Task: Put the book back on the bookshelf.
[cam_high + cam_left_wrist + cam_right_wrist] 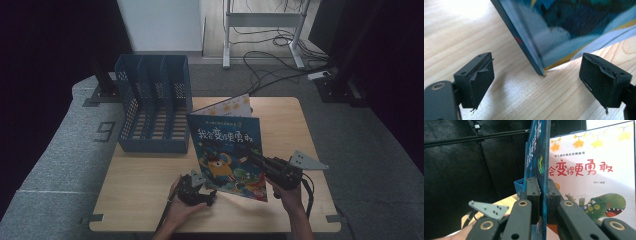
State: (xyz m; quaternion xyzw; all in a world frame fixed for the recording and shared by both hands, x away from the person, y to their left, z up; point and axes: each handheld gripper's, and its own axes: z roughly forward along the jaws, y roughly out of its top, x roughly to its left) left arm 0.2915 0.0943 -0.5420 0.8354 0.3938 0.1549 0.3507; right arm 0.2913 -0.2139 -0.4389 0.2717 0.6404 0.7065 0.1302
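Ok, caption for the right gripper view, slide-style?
Right gripper shut on the front cover of an opened picture book, title page exposed beside it.

The light wooden rectangular surface carries a dark blue plastic file rack with perforated walls and three slots, standing at its far left corner. A blue picture book with a cartoon dinosaur cover stands open near the middle, its lower corner touching the wood toward the near edge.

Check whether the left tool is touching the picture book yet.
Apart. In the left gripper view, both jaws of the left tool stand wide open with bare table between them, and the picture book corner sits beyond, clear of either jaw.
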